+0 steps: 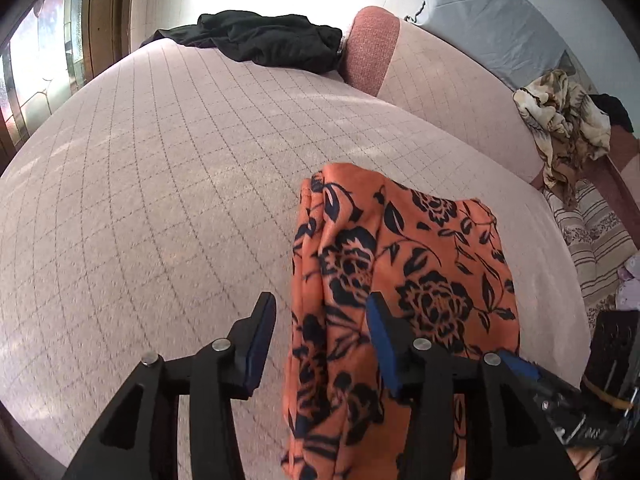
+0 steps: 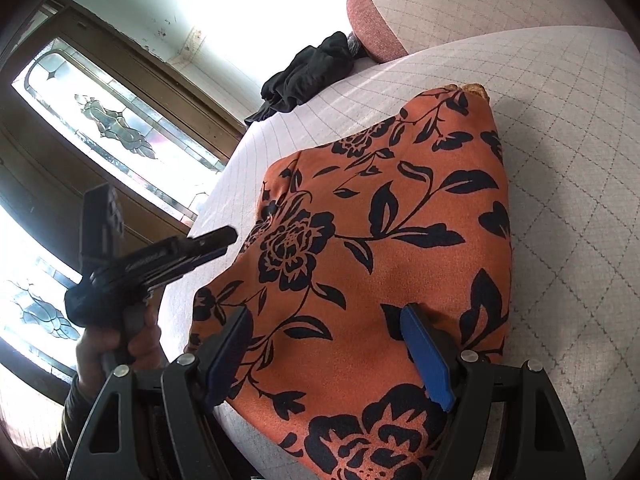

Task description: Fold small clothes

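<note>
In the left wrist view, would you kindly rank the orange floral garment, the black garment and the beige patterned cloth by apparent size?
1. orange floral garment, though nearest the camera.
2. black garment.
3. beige patterned cloth; both lie far off, so their order is unsure.

The garment (image 1: 400, 280) lies on the sofa seat (image 1: 160, 200), toward its right side in the left wrist view. A dark cloth (image 1: 264, 38) lies at the seat's far end, against the armrest (image 1: 372, 48). A crumpled cloth (image 1: 564, 120) sits on the backrest, far right.
</note>
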{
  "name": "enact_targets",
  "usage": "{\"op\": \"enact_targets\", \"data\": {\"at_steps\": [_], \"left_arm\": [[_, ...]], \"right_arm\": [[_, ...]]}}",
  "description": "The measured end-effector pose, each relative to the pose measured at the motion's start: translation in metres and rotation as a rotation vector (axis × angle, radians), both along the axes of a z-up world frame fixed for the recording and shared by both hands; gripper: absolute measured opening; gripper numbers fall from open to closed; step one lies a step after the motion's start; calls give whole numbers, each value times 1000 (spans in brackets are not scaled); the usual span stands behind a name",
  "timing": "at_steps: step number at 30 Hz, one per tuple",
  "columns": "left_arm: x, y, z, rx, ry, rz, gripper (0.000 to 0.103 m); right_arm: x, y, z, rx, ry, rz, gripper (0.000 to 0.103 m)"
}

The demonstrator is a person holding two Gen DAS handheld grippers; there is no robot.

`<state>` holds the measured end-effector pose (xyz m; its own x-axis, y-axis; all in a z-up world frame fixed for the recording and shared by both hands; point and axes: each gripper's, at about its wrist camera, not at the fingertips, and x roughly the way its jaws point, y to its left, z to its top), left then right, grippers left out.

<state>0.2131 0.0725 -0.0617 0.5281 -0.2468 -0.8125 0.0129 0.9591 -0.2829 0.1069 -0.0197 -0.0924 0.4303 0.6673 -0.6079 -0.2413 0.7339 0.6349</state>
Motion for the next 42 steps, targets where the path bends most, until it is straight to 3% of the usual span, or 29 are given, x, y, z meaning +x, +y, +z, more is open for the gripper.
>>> {"op": "enact_targets", "data": {"at_steps": [2,3,5,9,11,13,15,17,19,35,42], "left_arm": [[-23,-2,-6,19,-3,4,48],[-28,-5,-15,53,15,18,36],[-34,-2,-27,19,30,42,33],[-46,-2,1,-1,-24,73,32],[-56,-5,15,13,-66,60,34],[-65,-5,19,28,-87,62,44],[-69,-5,9,63,-57,64,44],[-62,-7,-16,88,27,76,44],[-60,-3,-28,40,50,95,46],[-61,-4,-28,50,26,78,48],[-61,0,-32,36,30,87,55]], "right_arm": [[1,0,0,3,8,-2,81],[2,0,0,5,13,-1,82],[5,2,1,8,25,7,85],[12,9,11,-60,60,38,86],[8,6,19,-67,73,14,86],[-4,2,31,-29,45,-18,86],[-14,5,35,-15,20,-7,86],[-16,13,20,-26,67,19,87],[-15,15,1,-19,90,26,87],[-17,17,4,-33,65,27,89],[-19,19,3,-39,50,34,90]]}}
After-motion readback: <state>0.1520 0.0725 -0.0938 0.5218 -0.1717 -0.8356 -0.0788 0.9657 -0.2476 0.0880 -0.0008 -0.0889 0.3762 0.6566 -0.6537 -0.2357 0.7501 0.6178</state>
